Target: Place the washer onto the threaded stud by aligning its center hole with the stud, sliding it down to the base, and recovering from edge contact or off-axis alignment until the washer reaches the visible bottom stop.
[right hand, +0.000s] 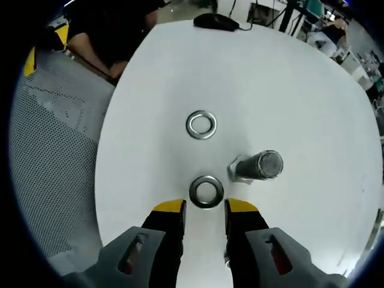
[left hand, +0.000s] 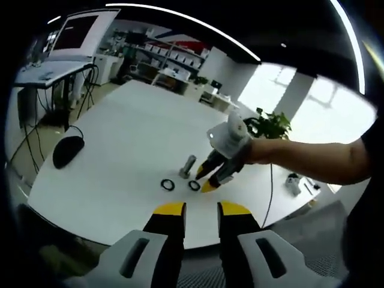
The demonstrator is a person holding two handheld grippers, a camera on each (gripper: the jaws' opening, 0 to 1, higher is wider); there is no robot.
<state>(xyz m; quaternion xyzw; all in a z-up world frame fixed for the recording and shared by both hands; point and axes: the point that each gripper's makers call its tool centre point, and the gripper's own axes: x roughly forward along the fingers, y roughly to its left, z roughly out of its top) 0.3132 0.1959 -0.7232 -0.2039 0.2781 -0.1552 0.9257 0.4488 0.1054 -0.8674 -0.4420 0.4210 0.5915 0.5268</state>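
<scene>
A steel threaded stud (right hand: 258,166) stands upright on its hex base on the white table (right hand: 300,90). Two flat washers lie beside it: a near washer (right hand: 206,191) and a far washer (right hand: 201,125). My right gripper (right hand: 206,207) is open and low over the table, with the near washer lying right at the mouth of its yellow-tipped jaws. In the left gripper view, the stud (left hand: 188,166), the far washer (left hand: 167,184) and the near washer (left hand: 194,185) sit mid-table, with the right gripper (left hand: 204,180), held by a gloved hand (left hand: 231,141), reaching them. My left gripper (left hand: 202,209) hangs back, open and empty.
A black computer mouse (left hand: 68,151) with its cable lies at the table's left end, also the mouse (right hand: 216,21). The person's dark sleeve (left hand: 324,159) stretches in from the right. A grey perforated mat (right hand: 54,150) borders the table. Desks, a monitor and plants stand behind.
</scene>
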